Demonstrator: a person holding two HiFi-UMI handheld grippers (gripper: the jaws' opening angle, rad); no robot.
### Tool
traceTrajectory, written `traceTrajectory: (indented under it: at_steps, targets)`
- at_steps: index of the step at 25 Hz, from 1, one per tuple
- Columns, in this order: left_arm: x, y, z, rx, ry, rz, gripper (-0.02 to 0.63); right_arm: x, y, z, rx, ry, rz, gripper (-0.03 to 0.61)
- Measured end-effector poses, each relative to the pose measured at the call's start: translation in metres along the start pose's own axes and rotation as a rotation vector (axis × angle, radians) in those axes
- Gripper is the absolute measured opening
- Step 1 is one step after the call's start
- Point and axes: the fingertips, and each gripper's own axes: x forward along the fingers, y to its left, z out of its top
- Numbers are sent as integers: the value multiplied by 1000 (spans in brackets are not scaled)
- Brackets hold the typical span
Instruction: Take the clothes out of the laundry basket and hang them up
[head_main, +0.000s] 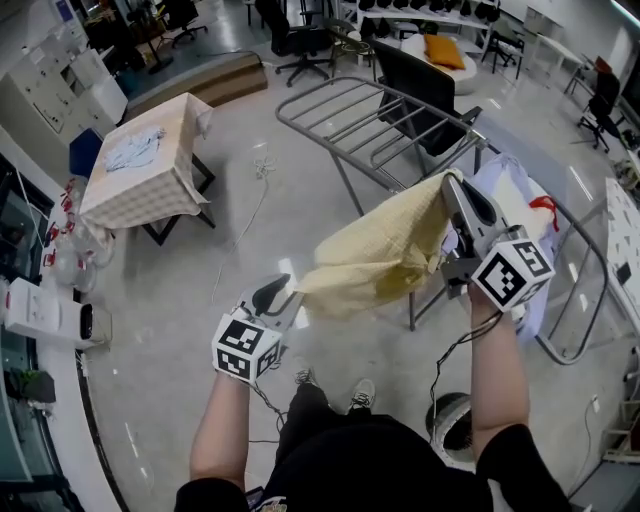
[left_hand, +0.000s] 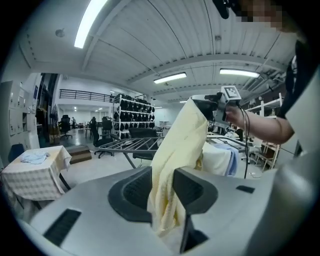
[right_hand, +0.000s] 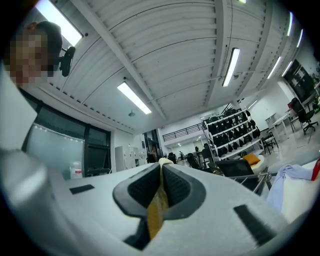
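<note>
A pale yellow cloth (head_main: 375, 255) stretches between my two grippers above the floor. My right gripper (head_main: 449, 186) is raised at the right and shut on the cloth's upper corner; in the right gripper view a thin yellow strip (right_hand: 157, 210) is pinched between the closed jaws (right_hand: 161, 181). My left gripper (head_main: 283, 296) is lower, at the cloth's bottom end. In the left gripper view its jaws (left_hand: 162, 192) stand apart, with the bunched cloth (left_hand: 175, 150) hanging loosely through the gap. The grey drying rack (head_main: 370, 110) stands just behind the cloth.
White and blue laundry (head_main: 515, 190) drapes over the rack's right wing. A small table (head_main: 140, 170) with a checked cover stands at the left. A black office chair (head_main: 425, 80) is behind the rack. Cables trail on the floor near my feet.
</note>
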Motion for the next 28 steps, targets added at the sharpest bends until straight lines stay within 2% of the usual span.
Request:
traceTrajectory:
  at_steps: [4,10,13,19,24,28]
  targets:
    - [15,8,-5,38,39,-89,132,21,4,-5,-18,22,-17,17]
    - [39,23,-17,176,145,-289,166,55,-8,-5,-33,11,-118,17]
    - [46,47,-20,178,166,-355,178,79,-12,-3,-46,3,-162,17]
    - [68,100,-18,185,156,-384,193,118,-6,-15,-45,-2,-192,17]
    - [91,133,7,161,42,-379,200,142,11,-22,-32,-8,-155,17]
    - [108,145,30,135,4,-390,233,154,28,-12,-29,-31,-109,17]
